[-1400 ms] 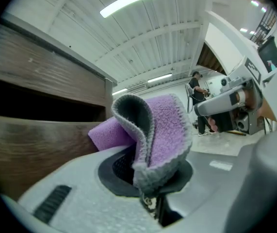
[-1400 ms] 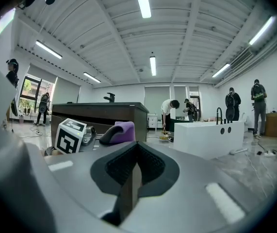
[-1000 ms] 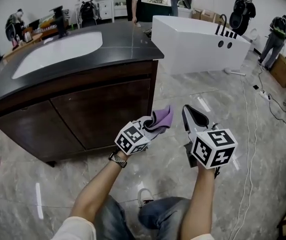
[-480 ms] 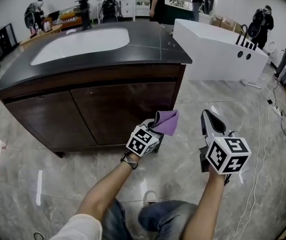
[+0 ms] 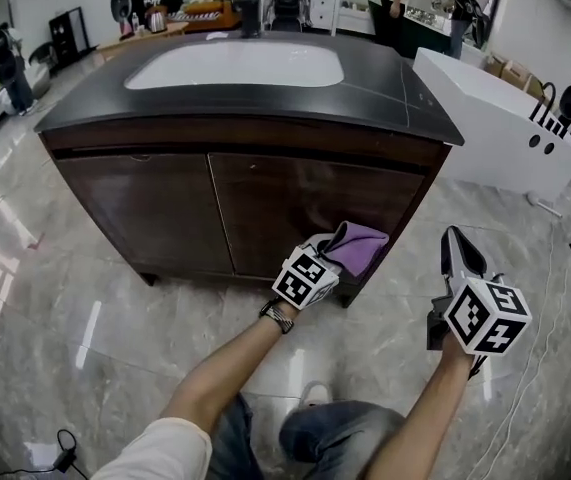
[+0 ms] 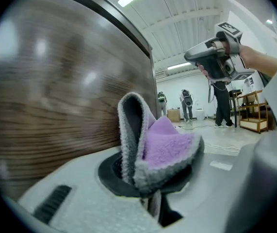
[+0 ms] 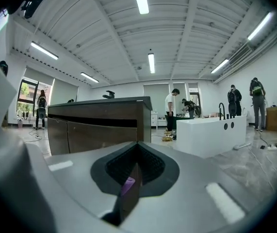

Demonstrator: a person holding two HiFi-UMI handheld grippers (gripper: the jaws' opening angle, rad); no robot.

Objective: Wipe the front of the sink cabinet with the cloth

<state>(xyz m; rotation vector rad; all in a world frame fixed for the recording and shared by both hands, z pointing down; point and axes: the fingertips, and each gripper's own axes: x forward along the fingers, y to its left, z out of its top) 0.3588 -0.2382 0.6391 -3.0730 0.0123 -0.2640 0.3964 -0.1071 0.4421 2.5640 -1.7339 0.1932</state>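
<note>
Closer to the dark wood sink cabinet [image 5: 165, 208] than half a second ago, the left gripper [image 5: 333, 256] now sits over the lower part of the cabinet's right-hand door, and the cabinet is seen head-on rather than at an angle.

Grey marbled floor [image 5: 85, 308] surrounds the cabinet on all visible sides. The cabinet carries a black countertop [image 5: 385, 88] with a white oval basin [image 5: 235, 66] set into it; two doors make up its front. A white rectangular tub [image 5: 495, 138] stands to the cabinet's right, apart from it. Several people stand beyond the cabinet's far side.

The left gripper is clamped on a folded purple cloth with grey edging [image 5: 357, 246]. In the left gripper view the cloth [image 6: 170, 142] rises from between the jaws of that gripper [image 6: 153, 178], and the cabinet's wood-grain front [image 6: 56, 96] lies just beside it on the left; contact between cloth and door cannot be confirmed.

The right gripper [image 5: 458, 243] is held to the right of the cabinet's front corner, well apart from the door, between cabinet and tub. Its own view shows the jaws [image 7: 137, 152] pressed together and holding nothing, with the cabinet [image 7: 99, 125] ahead to the left and the tub [image 7: 211, 132] ahead to the right.

A dark wristwatch [image 5: 277, 316] is on the left wrist.
</note>
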